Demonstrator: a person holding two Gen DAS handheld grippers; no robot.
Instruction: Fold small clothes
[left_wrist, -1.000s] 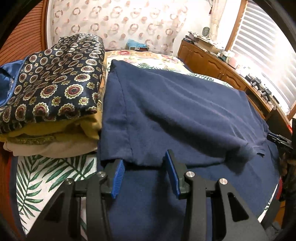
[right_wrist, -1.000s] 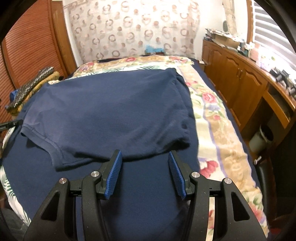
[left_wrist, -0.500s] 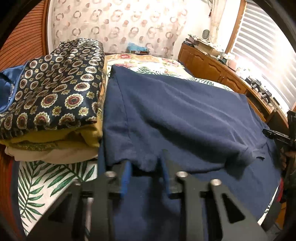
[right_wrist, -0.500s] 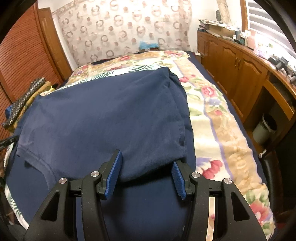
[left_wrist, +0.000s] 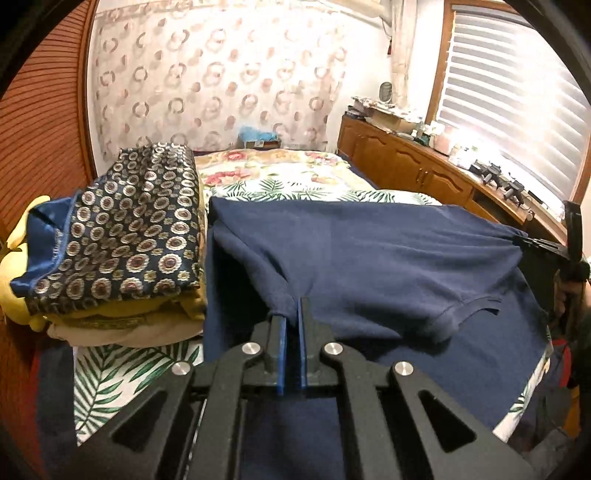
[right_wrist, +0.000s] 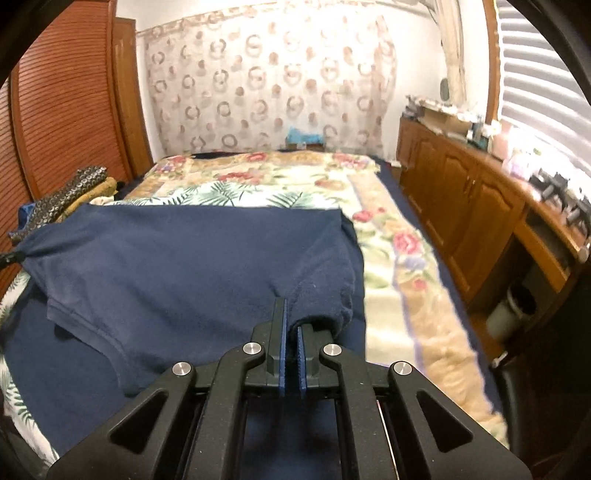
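Observation:
A navy blue shirt (left_wrist: 369, 258) lies partly folded on the bed, also seen in the right wrist view (right_wrist: 184, 266). My left gripper (left_wrist: 293, 314) is shut on the shirt's near left edge and lifts it a little. My right gripper (right_wrist: 291, 325) is shut on the shirt's near right edge. The right gripper also shows at the far right of the left wrist view (left_wrist: 535, 242), and the left one at the far left of the right wrist view (right_wrist: 9, 256). A ribbed hem or collar (left_wrist: 465, 310) hangs near the front.
A stack of folded clothes (left_wrist: 122, 240) topped by a patterned navy cloth sits left of the shirt. The bed has a floral and palm-leaf cover (right_wrist: 388, 258). Wooden cabinets (right_wrist: 472, 206) run along the right. A wooden shutter wall (right_wrist: 66, 110) stands on the left.
Both grippers have closed on the shirt's near edge and risen, pulling the cloth up and taut between them.

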